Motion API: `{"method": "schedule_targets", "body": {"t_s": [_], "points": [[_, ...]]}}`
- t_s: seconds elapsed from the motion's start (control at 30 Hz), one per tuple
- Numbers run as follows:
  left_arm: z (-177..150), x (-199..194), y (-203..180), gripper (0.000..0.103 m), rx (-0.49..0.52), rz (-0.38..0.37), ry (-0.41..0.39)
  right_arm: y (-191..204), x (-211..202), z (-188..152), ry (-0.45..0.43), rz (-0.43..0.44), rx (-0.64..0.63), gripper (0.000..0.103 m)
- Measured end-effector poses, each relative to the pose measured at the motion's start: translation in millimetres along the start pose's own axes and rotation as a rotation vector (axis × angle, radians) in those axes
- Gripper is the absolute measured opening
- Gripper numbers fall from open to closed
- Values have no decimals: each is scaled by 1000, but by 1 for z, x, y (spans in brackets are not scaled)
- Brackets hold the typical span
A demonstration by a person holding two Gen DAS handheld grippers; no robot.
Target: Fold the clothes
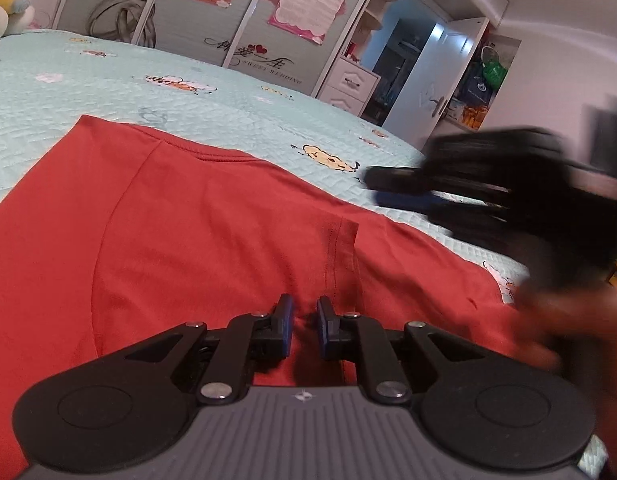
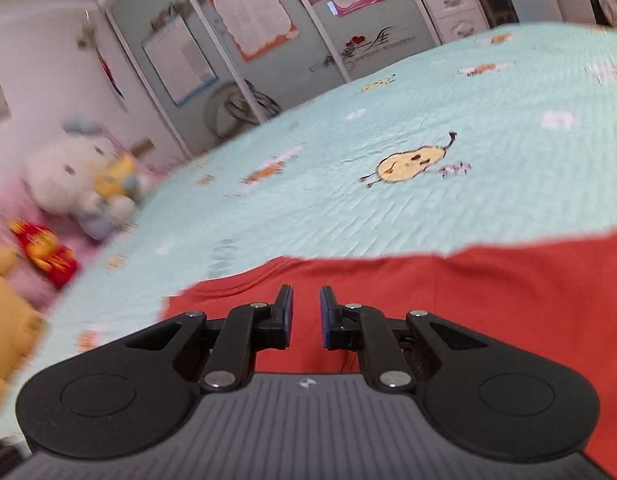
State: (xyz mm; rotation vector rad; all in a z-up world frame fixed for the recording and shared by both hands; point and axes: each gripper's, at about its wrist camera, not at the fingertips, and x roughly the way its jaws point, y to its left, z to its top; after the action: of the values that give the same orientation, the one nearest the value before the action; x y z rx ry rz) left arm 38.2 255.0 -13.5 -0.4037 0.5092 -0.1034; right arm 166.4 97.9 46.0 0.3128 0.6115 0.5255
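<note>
Both grippers nearly closed over red shirt [image 1: 188, 232]; grip unclear

The left gripper [image 1: 305, 310] points forward and slightly downward, its black linkage arms spread symmetrically from the ribbed grey body. Its jaws stand nearly together with a narrow gap between the blue-faced pads; whether they pinch anything cannot be told from its own camera. The right gripper [image 2: 306, 300] holds much the same pose, tilted a little below level, jaws drawn close with a slim gap, nothing clearly pressed between the pads. From the left wrist view the right gripper [image 1: 392, 186] appears at the right side as a dark, motion-blurred shape reaching leftward, with the blurred hand [image 1: 560, 320] that carries it below.
</note>
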Motion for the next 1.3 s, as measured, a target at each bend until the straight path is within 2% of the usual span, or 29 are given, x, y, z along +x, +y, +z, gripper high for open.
{"method": "schedule_targets", "body": {"t_s": [0.03, 0.1, 0.23, 0.33, 0.4, 0.47, 0.6, 0.73, 0.87, 0.97, 1.07, 1.17, 1.3], "points": [[0, 0, 1, 14, -8, -6, -3, 4, 11, 1, -2, -12, -40, 12], [0, 0, 5, 14, -30, -20, -6, 10, 29, 0, -1, -39, -112, 0], [-1, 0, 8, 15, -53, -34, -12, 17, 54, 5, -4, -87, -204, 0], [-1, 1, 9, 15, -61, -39, -13, 17, 66, 11, -17, -84, -207, 0], [-1, 1, 10, 15, -66, -42, -13, 14, 82, 9, 19, -100, -210, 0], [-1, 0, 10, 15, -72, -46, -12, 11, 104, 2, 112, -133, -228, 0], [-1, 0, 11, 15, -76, -49, -12, 10, 104, 3, 107, -132, -229, 0], [-1, 0, 16, 15, -90, -60, -13, 1, 91, 5, 74, -82, -160, 0], [0, 1, 18, 16, -103, -63, -11, -11, 25, 6, -92, -26, -20, 0], [-1, 1, 14, 16, -84, -49, -11, -21, -29, -3, -114, 4, 66, 2], [-1, 0, 12, 16, -70, -38, -12, -19, -49, -8, -89, 14, 24, 3], [-2, -1, 12, 16, -63, -32, -13, -14, -37, -4, -51, 2, -3, 3], [-3, -1, 17, 16, -87, -51, -18, -11, 20, 4, 33, -18, 4, 3]]}}
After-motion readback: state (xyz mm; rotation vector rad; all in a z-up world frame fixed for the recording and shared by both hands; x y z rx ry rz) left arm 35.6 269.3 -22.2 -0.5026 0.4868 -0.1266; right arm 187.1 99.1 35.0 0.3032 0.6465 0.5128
